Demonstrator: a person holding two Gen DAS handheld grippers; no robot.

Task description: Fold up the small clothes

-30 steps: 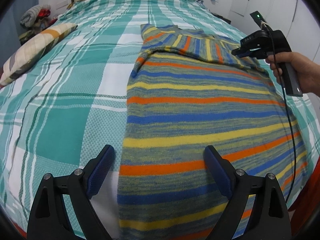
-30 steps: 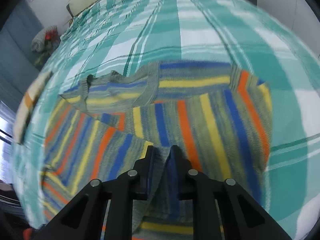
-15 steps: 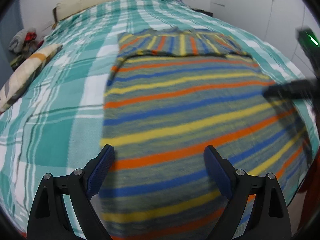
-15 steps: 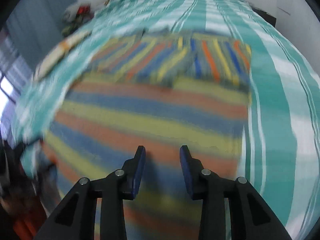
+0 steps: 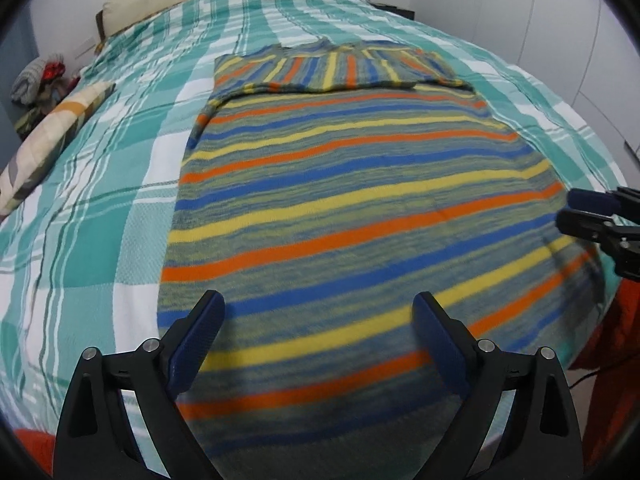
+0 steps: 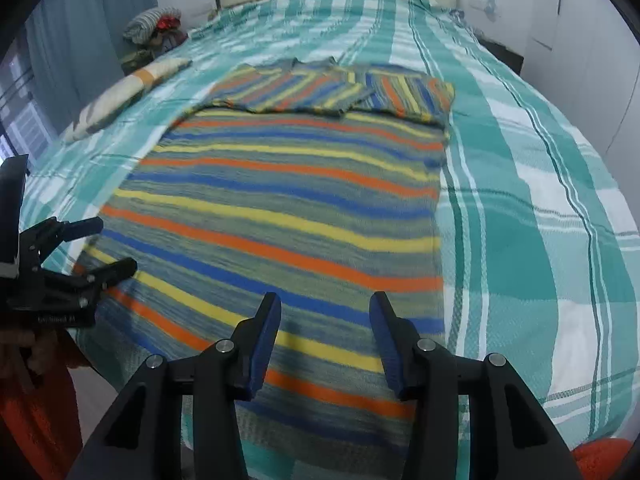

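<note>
Moved back from the far sleeve end to the near hem: right claw (image 6: 324, 336), no cloth between its blue pads now, jaws opening.

Left wrist view: one striped sweater (image 5: 360, 208) lying flat on the bed (image 5: 100, 208), both sleeves folded across the chest at the far end. Left claw (image 5: 320, 340) hanging above the near hem, jaws wide apart, holding nothing. Right claw poking in at the right edge.

Right wrist view: same sweater, same bed, left claw at the left edge, apart too. One pillow (image 6: 124, 96) beside the sweater, one pile of clothes (image 6: 154, 30) in the far corner.

Done so far: sleeves tucked in. Probably left to do: grabbing the two hem corners and folding the body up toward the collar. Count: one sweater, two claws, one pillow.
</note>
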